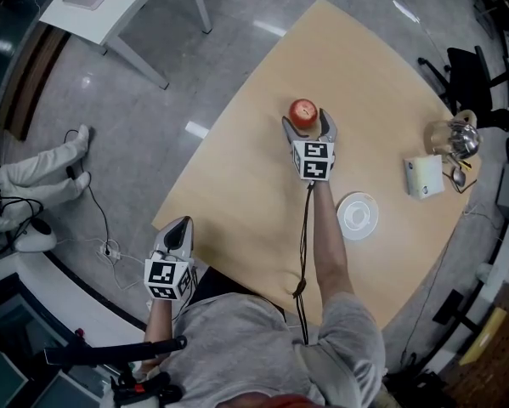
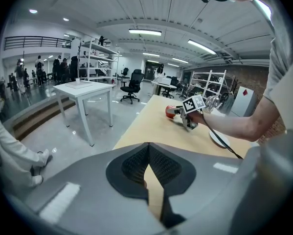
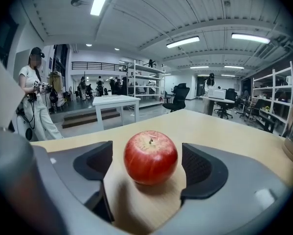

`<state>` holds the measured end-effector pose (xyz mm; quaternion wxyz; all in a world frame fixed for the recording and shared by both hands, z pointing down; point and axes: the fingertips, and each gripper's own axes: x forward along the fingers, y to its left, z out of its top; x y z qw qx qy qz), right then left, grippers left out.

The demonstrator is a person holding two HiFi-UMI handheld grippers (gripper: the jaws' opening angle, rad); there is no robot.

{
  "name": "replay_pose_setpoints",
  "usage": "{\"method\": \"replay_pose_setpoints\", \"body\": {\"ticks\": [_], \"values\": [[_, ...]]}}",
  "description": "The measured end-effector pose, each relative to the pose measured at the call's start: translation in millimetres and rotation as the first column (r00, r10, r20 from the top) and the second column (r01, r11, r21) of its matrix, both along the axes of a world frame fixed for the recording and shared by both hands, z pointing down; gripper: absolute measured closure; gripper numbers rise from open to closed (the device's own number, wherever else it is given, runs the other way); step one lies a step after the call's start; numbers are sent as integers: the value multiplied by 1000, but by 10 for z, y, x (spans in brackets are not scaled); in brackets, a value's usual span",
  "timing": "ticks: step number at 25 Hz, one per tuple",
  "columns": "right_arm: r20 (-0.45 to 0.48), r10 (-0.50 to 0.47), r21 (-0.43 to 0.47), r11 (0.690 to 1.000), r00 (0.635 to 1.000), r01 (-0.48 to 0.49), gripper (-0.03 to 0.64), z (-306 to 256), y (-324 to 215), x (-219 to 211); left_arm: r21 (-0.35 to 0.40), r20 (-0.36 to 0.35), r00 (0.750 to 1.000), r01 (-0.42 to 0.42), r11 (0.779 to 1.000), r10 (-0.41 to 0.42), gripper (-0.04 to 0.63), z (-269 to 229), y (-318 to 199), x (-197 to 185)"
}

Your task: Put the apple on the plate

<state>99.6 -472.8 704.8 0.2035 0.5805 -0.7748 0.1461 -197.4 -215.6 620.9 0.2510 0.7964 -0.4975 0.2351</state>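
1. The apple (image 3: 150, 157) stands on the bare table (image 1: 262, 202), stem up, not yet on the plate (image 1: 343, 206). It is round, so it has no long axis to line up with
2. It sits squarely between the two jaws of the right gripper (image 1: 308, 121), well in past their tips. The jaws are wide apart. The right gripper view shows a sliver of table on each side of the fruit, so neither of the pads (image 3: 95, 163) presses on it, and the gap on that view's right looks narrower
3. The relation that matters: the apple is already inside the jaws' span and level with the pads. I judge that a plain close would catch it about its widest part, and no further reach seems needed
4. The plate lies empty on the same table, apart from the apple and just beside the right forearm on its outer side, nearer the person than the fruit is. I reckon the carry would be a short pull back and to the right
5. The left gripper (image 1: 176, 232) hangs at the table's near edge, well apart from both apple and plate. Its jaws are together with nothing between them. The right hand is plainly the nearer one
6. A box (image 1: 424, 177) and a glass jug (image 1: 458, 138) stand past the plate by the far right edge, off that path
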Motion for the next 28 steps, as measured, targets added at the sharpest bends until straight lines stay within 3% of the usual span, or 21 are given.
{"method": "replay_pose_setpoints", "body": {"ticks": [6,13,28], "values": [[1,8,-22,1000,1000,-8,160,113,-79,15,-8,3,1000,9,1000,-9,575,45,-47,-11],[-16,17,-31,999,1000,-18,218,147,-102,42,-13,6,1000,7,1000,-7,575,61,-81,14],[-23,0,-28,1000,1000,-1,224,152,-103,49,-6,-9,1000,18,1000,-18,575,27,-81,-8]]}}
